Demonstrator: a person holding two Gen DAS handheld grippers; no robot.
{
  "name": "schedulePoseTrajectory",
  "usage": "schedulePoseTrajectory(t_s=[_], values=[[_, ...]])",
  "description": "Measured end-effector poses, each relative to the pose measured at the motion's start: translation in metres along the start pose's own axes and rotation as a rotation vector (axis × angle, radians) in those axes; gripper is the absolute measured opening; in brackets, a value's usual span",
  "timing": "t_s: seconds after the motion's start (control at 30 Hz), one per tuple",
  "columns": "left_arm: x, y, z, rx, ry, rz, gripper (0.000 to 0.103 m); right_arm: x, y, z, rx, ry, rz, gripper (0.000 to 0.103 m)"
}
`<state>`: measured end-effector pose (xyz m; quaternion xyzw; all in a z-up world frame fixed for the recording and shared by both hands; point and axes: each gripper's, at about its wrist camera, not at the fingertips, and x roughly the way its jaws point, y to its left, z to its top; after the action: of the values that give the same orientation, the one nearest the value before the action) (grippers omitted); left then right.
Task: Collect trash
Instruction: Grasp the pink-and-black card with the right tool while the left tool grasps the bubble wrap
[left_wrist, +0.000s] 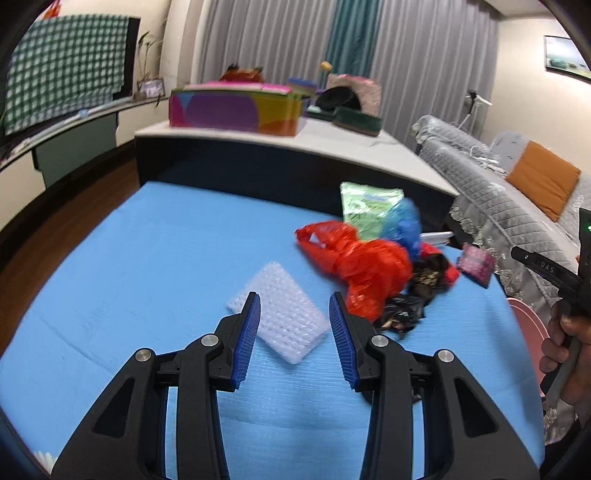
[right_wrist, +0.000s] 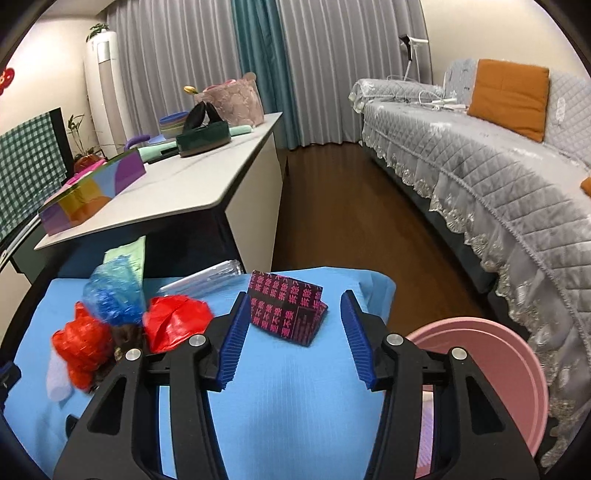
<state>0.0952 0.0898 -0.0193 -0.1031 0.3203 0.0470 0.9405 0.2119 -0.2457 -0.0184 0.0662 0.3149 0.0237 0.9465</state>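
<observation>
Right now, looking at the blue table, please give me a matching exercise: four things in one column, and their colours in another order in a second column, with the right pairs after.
Things:
1. bubble wrap
2. folded paper
3. basin
4. cushion

Colours:
A. pink
B. orange
C. white
D. black with pink print

Pairs: 1-C, 2-D, 3-A, 4-B
</observation>
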Motion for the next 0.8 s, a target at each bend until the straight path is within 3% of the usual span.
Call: schedulePoseTrajectory(t_s=[0.17,0.23,0.37,0.53,0.6,0.67,0.73,0.77,0.8], values=[[0.024,-0.003,-0.002,-0.005,0.024,0.023,0.052,0.035,-0.006,0.0,0.021,0.042,0.005,0.052],[0.031,-0.004,-0.003,-0.006,0.033,0.029,0.056,0.048,-0.014,0.001,0.05,0.062,0.0,0.057],[0.047,-0.004,-0.004,-0.016,0.06,0.039,0.059,0.067,-0.024,0.003,0.095,0.102,0.028,0.06],[0.057,-0.007,-0.002,-0.033,0.084,0.036,0.06,0.074,-0.013,0.004,0.054,0.124,0.07,0.06],[0.06,-0.01,-0.002,-0.026,0.093,0.041,0.06,0.074,-0.009,0.003,0.033,0.126,0.076,0.057],[0.061,-0.01,-0.002,-0.022,0.096,0.047,0.06,0.073,-0.006,0.001,0.017,0.135,0.089,0.041],[0.062,-0.01,-0.002,-0.026,0.103,0.047,0.059,0.068,-0.004,-0.001,0.012,0.13,0.1,0.038],[0.062,-0.009,-0.003,-0.029,0.109,0.047,0.056,0.065,-0.003,-0.001,0.008,0.126,0.107,0.035],[0.063,-0.008,-0.003,-0.031,0.117,0.048,0.047,0.063,-0.003,-0.001,0.007,0.125,0.111,0.034]])
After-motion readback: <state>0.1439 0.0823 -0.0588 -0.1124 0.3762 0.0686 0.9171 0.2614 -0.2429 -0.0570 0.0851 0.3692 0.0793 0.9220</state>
